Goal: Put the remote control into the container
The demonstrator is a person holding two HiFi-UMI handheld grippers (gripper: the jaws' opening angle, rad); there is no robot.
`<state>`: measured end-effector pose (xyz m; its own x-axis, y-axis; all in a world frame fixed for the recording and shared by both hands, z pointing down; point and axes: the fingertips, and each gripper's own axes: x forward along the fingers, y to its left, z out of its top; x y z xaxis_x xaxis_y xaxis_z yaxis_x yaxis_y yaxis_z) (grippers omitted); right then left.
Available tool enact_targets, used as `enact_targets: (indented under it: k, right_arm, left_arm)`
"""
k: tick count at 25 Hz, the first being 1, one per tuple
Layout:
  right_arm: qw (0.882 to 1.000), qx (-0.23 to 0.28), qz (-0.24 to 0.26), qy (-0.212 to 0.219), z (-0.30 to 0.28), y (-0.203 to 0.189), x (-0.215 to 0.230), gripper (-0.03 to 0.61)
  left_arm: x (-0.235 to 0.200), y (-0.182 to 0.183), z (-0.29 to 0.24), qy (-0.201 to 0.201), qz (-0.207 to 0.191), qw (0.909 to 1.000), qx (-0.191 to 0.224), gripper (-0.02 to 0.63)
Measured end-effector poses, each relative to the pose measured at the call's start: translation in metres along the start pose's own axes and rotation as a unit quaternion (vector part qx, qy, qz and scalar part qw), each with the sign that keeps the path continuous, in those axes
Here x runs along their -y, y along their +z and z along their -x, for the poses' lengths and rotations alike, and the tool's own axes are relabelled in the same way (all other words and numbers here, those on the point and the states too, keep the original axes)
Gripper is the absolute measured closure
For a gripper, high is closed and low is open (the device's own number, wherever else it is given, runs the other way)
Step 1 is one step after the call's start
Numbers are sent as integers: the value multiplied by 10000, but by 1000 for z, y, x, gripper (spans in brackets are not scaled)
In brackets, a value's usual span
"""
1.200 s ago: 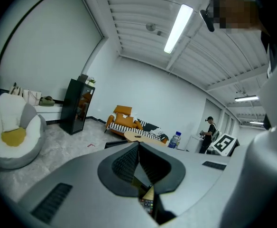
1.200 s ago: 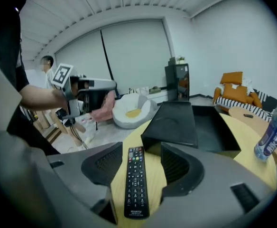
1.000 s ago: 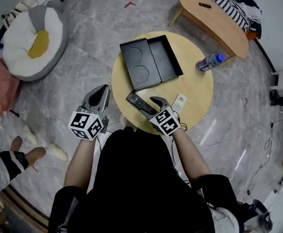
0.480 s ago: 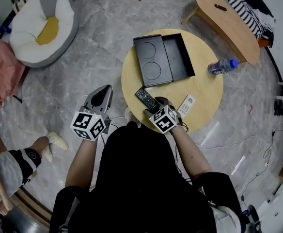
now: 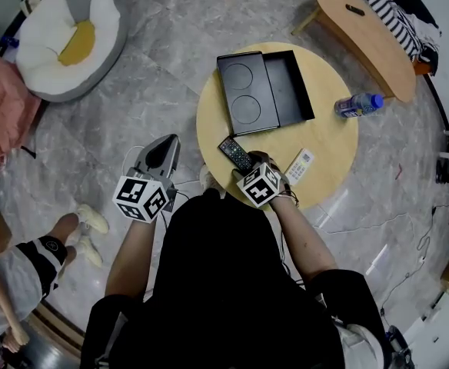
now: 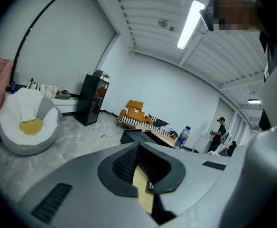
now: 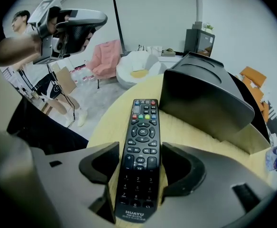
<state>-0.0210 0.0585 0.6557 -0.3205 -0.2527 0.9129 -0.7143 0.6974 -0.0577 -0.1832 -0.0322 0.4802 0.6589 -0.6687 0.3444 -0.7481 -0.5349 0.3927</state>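
Observation:
The black remote control [image 5: 233, 153] [image 7: 139, 151] lies on the round wooden table [image 5: 324, 141], near its front edge. My right gripper [image 5: 252, 162] [image 7: 139, 167] points steeply down over the remote's near end. Its jaws have just been opening and stand open, one on each side of the remote, with a gap at both pads. The black container [image 5: 264, 91] [image 7: 202, 96] sits open at the table's far side, its lid with two round hollows to the left. My left gripper [image 5: 161, 146] [image 6: 138, 148] is shut on nothing, over the floor left of the table.
A white remote [image 5: 300, 165] lies right of my right gripper. A water bottle [image 5: 357, 104] lies at the table's right edge. An oval side table [image 5: 367, 29] stands at the back right, a beanbag [image 5: 67, 29] at the back left. A person's legs [image 5: 44, 252] are at lower left.
My right gripper has sunk and tipped down over the near end of the black remote, which now lies between its jaws. The left gripper has shifted only a little.

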Motion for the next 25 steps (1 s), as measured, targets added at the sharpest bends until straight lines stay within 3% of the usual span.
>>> enact_targets:
  k: [14, 25]
  right_arm:
    - [9999, -12, 164, 20, 3, 1, -9, 327]
    - [9941, 1054, -252, 85, 58, 59, -10, 327]
  left_arm:
    - [2, -2, -3, -143, 56, 9999, -9, 606]
    - [7, 4, -12, -260, 23, 9996, 48, 606]
